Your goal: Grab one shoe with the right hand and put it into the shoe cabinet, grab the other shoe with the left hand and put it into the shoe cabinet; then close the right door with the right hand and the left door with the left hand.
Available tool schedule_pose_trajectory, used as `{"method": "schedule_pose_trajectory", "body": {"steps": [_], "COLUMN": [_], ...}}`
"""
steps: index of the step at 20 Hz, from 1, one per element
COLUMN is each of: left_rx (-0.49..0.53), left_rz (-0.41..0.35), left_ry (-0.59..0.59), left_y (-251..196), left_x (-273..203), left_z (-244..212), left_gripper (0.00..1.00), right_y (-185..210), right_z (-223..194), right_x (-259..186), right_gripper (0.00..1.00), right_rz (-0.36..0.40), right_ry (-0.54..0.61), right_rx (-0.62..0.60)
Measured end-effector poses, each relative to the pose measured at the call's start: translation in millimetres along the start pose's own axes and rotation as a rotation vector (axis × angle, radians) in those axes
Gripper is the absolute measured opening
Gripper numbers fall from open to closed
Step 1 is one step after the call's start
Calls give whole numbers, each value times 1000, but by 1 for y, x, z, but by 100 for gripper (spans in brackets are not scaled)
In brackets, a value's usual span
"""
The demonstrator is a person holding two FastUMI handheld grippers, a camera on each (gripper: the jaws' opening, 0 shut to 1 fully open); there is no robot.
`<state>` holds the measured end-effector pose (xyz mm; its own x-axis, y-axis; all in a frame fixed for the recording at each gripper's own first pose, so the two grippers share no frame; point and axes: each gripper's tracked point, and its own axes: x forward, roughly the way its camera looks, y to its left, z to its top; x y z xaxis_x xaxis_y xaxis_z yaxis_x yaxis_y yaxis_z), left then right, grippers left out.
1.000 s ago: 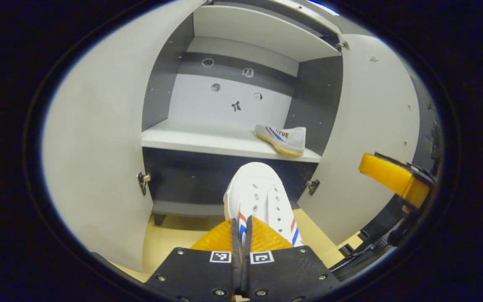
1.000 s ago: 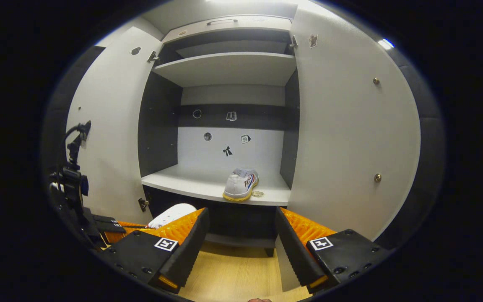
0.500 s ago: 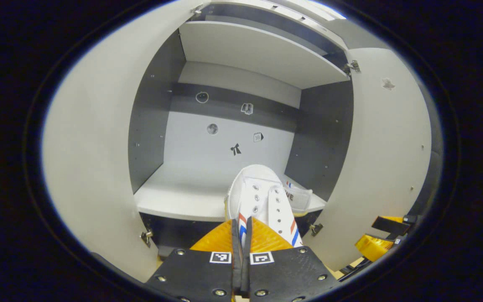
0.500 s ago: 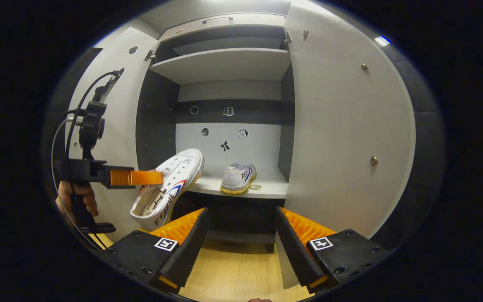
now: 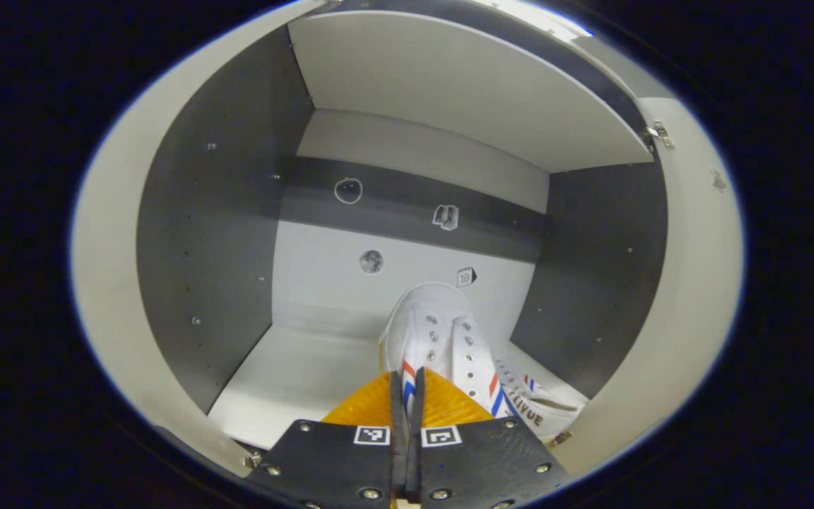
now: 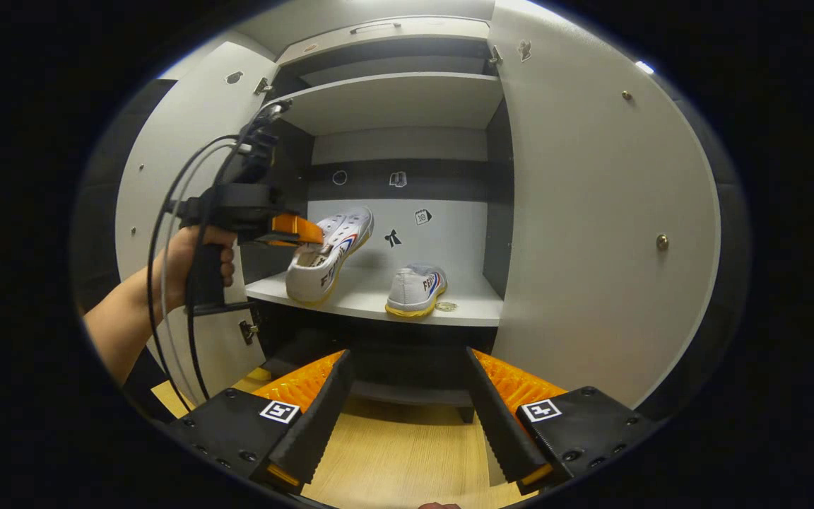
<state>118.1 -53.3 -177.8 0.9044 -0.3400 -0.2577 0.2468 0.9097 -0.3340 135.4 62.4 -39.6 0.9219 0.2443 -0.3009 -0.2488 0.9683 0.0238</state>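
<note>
**Second shoe held over the cabinet shelf**

Left gripper (image 6: 297, 230), held in a person's hand (image 6: 191, 258), is clamped tight on the side wall of a white shoe (image 5: 442, 339); toe points into the shoe cabinet (image 6: 393, 106), heel low over the shelf's (image 6: 372, 297) front edge, whether it touches I cannot tell. The other shoe (image 6: 415, 290) rests on the same shelf, to the right, near the side wall. Right gripper (image 6: 405, 396) hangs back before the cabinet, fingers spread wide, holding nothing. Left door (image 6: 188, 141) and right door (image 6: 591, 212) both stand open.
</note>
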Motion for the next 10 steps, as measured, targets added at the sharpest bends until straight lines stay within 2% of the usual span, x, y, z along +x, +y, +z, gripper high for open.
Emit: {"method": "schedule_pose_trajectory", "body": {"steps": [8, 10], "left_rx": [18, 50], "left_rz": [72, 95], "left_ry": [136, 179], "left_y": [5, 8], "left_x": [-2, -1], "left_z": [-12, -23], "left_gripper": [1, 1], "right_y": [-11, -14], "right_z": [-8, -7], "right_x": [7, 9], "right_gripper": [98, 98], "right_rz": [0, -3], "right_ry": [11, 10], "right_rx": [7, 8]}}
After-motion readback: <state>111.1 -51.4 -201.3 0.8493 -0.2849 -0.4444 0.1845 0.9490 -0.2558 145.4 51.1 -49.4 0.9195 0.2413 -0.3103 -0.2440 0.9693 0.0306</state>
